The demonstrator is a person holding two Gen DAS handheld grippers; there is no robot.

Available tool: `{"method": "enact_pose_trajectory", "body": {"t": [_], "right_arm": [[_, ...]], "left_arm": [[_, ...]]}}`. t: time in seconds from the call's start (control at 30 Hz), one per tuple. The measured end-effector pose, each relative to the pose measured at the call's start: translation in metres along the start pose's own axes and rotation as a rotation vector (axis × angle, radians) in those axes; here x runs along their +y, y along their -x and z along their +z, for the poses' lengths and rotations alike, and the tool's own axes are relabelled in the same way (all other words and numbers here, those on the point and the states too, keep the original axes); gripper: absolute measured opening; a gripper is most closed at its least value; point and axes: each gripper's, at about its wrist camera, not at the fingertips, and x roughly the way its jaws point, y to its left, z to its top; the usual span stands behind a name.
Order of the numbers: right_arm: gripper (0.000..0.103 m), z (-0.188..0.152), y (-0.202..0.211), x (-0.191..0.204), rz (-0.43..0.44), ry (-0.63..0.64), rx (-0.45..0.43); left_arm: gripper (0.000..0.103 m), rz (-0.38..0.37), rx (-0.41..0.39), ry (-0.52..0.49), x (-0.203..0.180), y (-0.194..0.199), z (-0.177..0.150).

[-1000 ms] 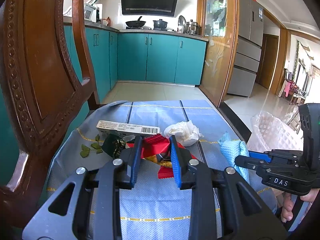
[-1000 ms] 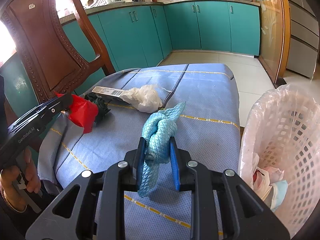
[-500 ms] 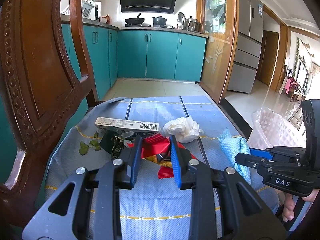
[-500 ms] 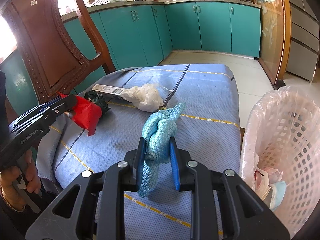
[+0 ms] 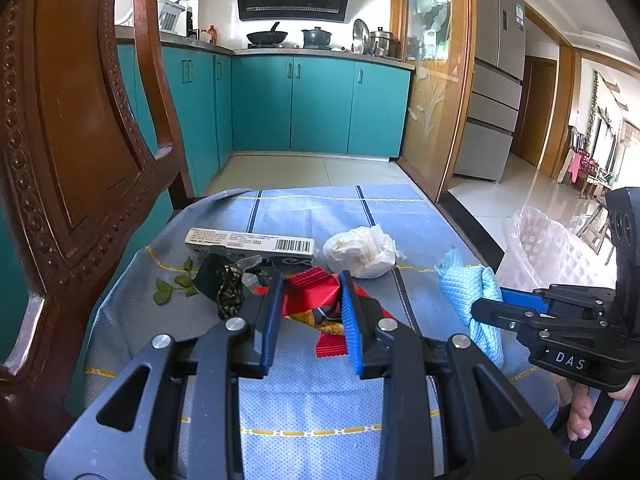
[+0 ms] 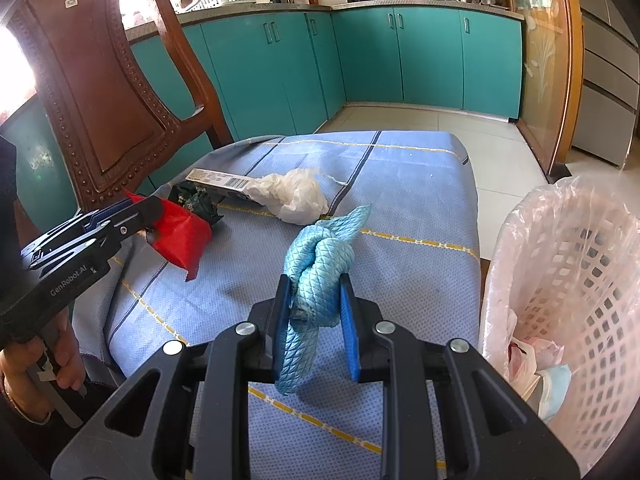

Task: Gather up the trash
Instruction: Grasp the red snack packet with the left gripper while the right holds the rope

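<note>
1. My left gripper (image 5: 312, 304) pinches a red wrapper (image 5: 310, 290), lifted just above the blue tablecloth (image 5: 304, 396).
2. My right gripper (image 6: 314, 312) is clamped on a knotted light-blue cloth (image 6: 320, 264), also over the tablecloth.
3. On the tablecloth lie a crumpled white tissue (image 6: 294, 196), a barcoded box (image 6: 220, 179) and a dark wrapper (image 6: 194, 200).
4. The lined white basket (image 6: 568, 280) stands just beside the tablecloth's right edge, with trash inside.

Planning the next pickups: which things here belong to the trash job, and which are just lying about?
Job:
- red wrapper, held in left gripper
- knotted blue cloth, held in right gripper
- crumpled white tissue
- barcoded box
- dark wrapper
- leaf sprig
- lined basket

Lying about:
- wooden chair
- tablecloth
- pots on the stove
</note>
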Motion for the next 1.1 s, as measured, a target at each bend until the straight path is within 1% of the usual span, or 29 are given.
{"method": "enact_pose_trajectory", "body": {"t": [0.93,1.1], "right_arm": [[0.024,-0.0011,0.0015,0.0021,-0.014,0.011,-0.006],[0.024,-0.0011,0.0032,0.0037,-0.028,0.02,-0.019]], "left_arm": [[0.029,-0.003,0.002,-0.005,-0.0015,-0.0005,-0.0031],[0.029,0.014,0.001,-0.009,-0.0022,-0.0004,-0.0048]]}}
